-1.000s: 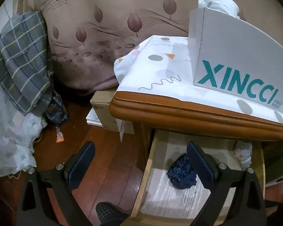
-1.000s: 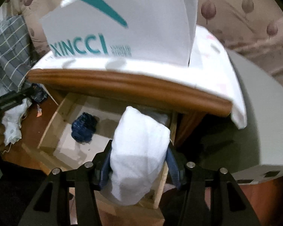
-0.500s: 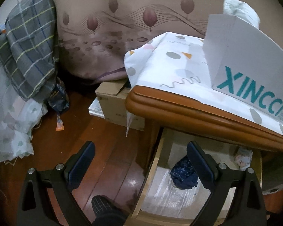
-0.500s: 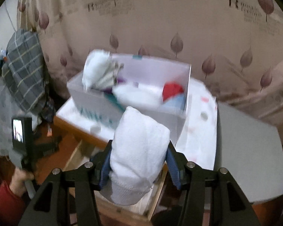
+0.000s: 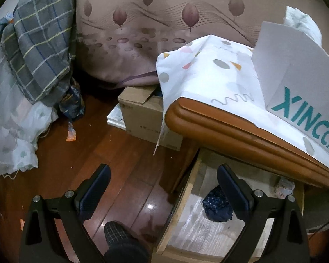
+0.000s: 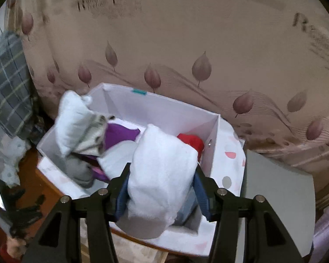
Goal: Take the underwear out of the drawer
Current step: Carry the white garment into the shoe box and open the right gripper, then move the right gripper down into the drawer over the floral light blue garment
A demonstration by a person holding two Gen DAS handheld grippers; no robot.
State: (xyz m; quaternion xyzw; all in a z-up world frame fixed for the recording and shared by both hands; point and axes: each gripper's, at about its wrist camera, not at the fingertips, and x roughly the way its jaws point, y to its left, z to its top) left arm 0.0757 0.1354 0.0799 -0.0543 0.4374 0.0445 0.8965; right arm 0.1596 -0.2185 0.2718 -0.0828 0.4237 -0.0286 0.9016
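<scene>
My right gripper (image 6: 162, 184) is shut on a rolled white piece of underwear (image 6: 162, 164), held above the white XINCCI box (image 6: 164, 109) on the cabinet top. The box holds white, grey, purple and red garments. In the left wrist view the drawer (image 5: 182, 201) stands pulled out under the wooden cabinet top (image 5: 230, 129). A dark blue patterned piece of underwear (image 5: 217, 205) lies in it, and a pale patterned piece (image 5: 284, 187) sits at its back right. My left gripper (image 5: 164, 179) is open and empty, above the drawer's left edge and the floor.
A patterned cloth (image 5: 210, 72) covers the cabinet top under the box (image 5: 300, 83). A cardboard carton (image 5: 142, 111) sits on the wooden floor left of the cabinet. Plaid bedding (image 5: 39, 50) hangs at the left. A foot in a dark sock (image 5: 118, 236) is below. A grey surface (image 6: 278, 201) lies right of the box.
My right gripper has risen from the drawer with the white underwear to above the box, whose inside now shows. The left gripper has drifted left, so the drawer sits further right in its view.
</scene>
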